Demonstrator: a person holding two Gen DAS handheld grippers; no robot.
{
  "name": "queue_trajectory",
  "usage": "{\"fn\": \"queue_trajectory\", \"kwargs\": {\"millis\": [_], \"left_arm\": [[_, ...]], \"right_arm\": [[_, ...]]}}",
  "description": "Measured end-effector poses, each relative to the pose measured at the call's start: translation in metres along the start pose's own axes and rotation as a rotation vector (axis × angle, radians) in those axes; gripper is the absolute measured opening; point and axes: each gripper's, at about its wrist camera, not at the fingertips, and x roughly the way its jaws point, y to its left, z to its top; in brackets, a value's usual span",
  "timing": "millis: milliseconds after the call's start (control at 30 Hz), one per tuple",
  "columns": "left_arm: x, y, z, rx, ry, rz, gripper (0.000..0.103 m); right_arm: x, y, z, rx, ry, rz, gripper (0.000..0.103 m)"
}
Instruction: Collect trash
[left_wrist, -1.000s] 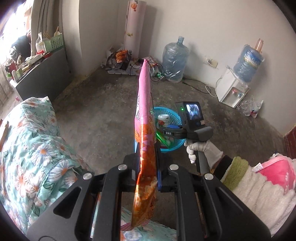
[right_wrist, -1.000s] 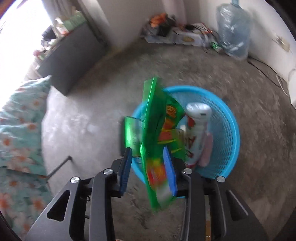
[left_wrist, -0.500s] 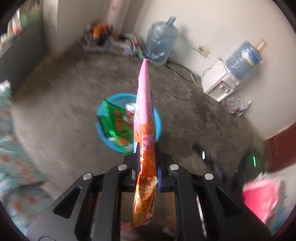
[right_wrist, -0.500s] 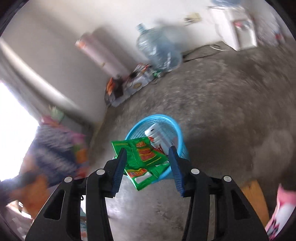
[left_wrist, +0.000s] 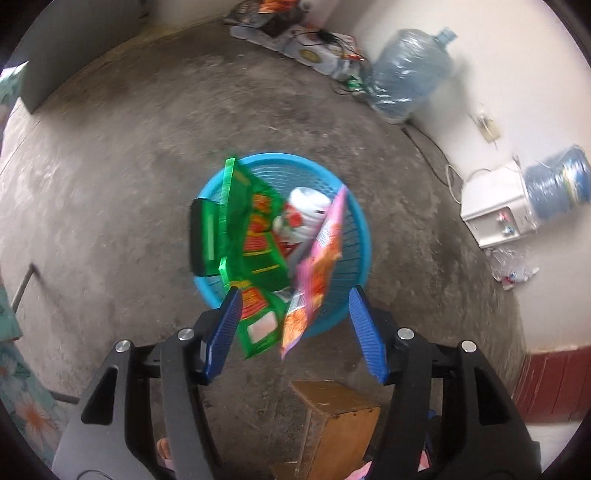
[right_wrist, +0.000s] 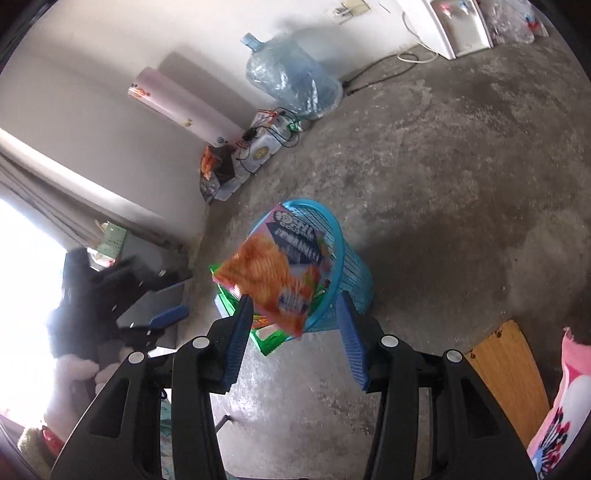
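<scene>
A blue mesh basket (left_wrist: 360, 229) (right_wrist: 351, 266) stands on the concrete floor with a white bottle (left_wrist: 306, 206) inside. My left gripper (left_wrist: 294, 295) hangs above its near rim, jaws opening. The pink-and-orange snack bag (left_wrist: 321, 258) (right_wrist: 273, 273) drops loose between the pads, touching neither. A green snack bag (left_wrist: 258, 236) (right_wrist: 271, 341) lies draped over the basket's left rim. My right gripper (right_wrist: 294, 297) is open and holds nothing, with the basket beyond its tips. In the right wrist view, one blue finger (right_wrist: 168, 315) of the left gripper shows at the left.
A wooden stool (left_wrist: 340, 424) (right_wrist: 506, 373) stands close under the grippers. A large water jug (left_wrist: 410, 74), a dispenser (left_wrist: 498, 210) with cables, and clutter (left_wrist: 295, 33) line the walls. Floral bedding (left_wrist: 22, 398) is on the left and a pink pillow (right_wrist: 561, 417) on the right.
The left gripper came down over the basket, opened and let go of the pink bag. The right gripper released the green bag, which now rests on the basket rim, and swung aside.
</scene>
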Motion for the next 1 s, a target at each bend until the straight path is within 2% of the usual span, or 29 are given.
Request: {"fn": "queue_trajectory", "kwargs": {"millis": [100, 200, 333, 433, 467, 500, 533, 567, 600, 667, 767, 833, 900, 1000], "left_arm": [[-0.022, 0.006, 0.004, 0.001, -0.022, -0.009, 0.057], [-0.061, 0.001, 0.007, 0.055, -0.058, -0.040, 0.057], [-0.146, -0.014, -0.010, 0.236, -0.112, -0.074, 0.057], [-0.223, -0.013, -0.045, 0.373, -0.229, -0.049, 0.063], [-0.246, -0.010, -0.059, 0.394, -0.293, -0.022, 0.069], [-0.276, -0.003, -0.079, 0.413, -0.390, 0.017, 0.076], [-0.298, 0.005, -0.096, 0.415, -0.467, 0.048, 0.086], [-0.324, 0.017, -0.118, 0.398, -0.557, 0.076, 0.086], [-0.340, 0.025, -0.134, 0.379, -0.602, 0.086, 0.087], [-0.369, 0.047, -0.166, 0.328, -0.663, 0.115, 0.091], [-0.400, 0.078, -0.209, 0.190, -0.722, 0.192, 0.094], [-0.412, 0.096, -0.233, 0.109, -0.740, 0.222, 0.094], [-0.421, 0.117, -0.259, 0.005, -0.745, 0.265, 0.094], [-0.425, 0.147, -0.295, -0.180, -0.724, 0.352, 0.094]], "right_arm": [[0.000, 0.004, -0.002, -0.022, 0.001, -0.010, 0.046], [-0.003, 0.013, -0.004, -0.042, -0.008, -0.010, 0.046], [-0.014, 0.036, -0.006, -0.110, -0.037, 0.005, 0.046], [-0.032, 0.069, -0.014, -0.200, -0.072, 0.042, 0.046], [-0.039, 0.083, -0.018, -0.240, -0.088, 0.056, 0.046], [-0.047, 0.098, -0.023, -0.286, -0.105, 0.068, 0.046], [-0.057, 0.116, -0.029, -0.346, -0.126, 0.086, 0.048], [-0.067, 0.131, -0.036, -0.395, -0.145, 0.102, 0.050], [-0.078, 0.146, -0.043, -0.444, -0.163, 0.118, 0.054], [-0.103, 0.182, -0.064, -0.560, -0.200, 0.169, 0.059], [-0.141, 0.225, -0.095, -0.703, -0.245, 0.234, 0.072], [-0.166, 0.251, -0.119, -0.797, -0.272, 0.276, 0.086], [-0.190, 0.271, -0.142, -0.864, -0.297, 0.326, 0.094], [-0.213, 0.295, -0.176, -0.943, -0.286, 0.360, 0.096]]}}
